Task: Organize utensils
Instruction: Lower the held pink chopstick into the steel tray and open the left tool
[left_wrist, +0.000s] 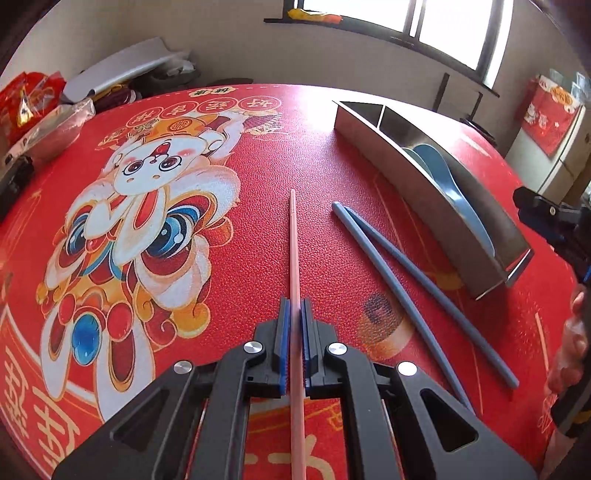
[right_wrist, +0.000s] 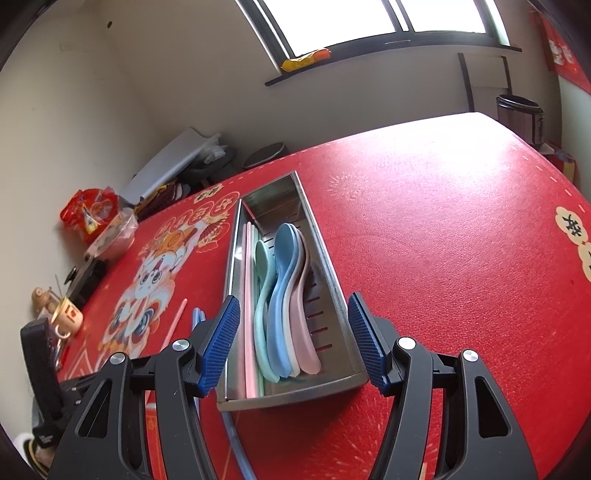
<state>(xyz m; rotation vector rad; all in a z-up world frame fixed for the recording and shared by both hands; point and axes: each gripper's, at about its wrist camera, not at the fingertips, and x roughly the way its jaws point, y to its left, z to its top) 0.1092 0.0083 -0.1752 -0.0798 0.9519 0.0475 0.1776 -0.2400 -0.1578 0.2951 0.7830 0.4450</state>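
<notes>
My left gripper (left_wrist: 294, 314) is shut on a pink chopstick (left_wrist: 294, 251) that points forward over the red table mat. Two blue chopsticks (left_wrist: 413, 291) lie on the mat to its right, beside the steel utensil tray (left_wrist: 436, 192). In the right wrist view my right gripper (right_wrist: 293, 332) is open and empty, hovering over the near end of the steel tray (right_wrist: 332, 273). The tray holds stacked spoons (right_wrist: 284, 295), green, blue, white and pink, in its wide compartment and pink chopsticks (right_wrist: 249, 295) in its narrow left one. The held pink chopstick (right_wrist: 176, 317) and the blue chopsticks (right_wrist: 195, 319) show left of the tray.
The red mat (left_wrist: 258, 155) with a cartoon print covers the table. Snack bags (left_wrist: 33, 96), a clear box and dark items sit at the far left edge. A mug and small figure (right_wrist: 62, 314) stand at the left in the right wrist view. A bin (right_wrist: 521, 118) stands beyond the table.
</notes>
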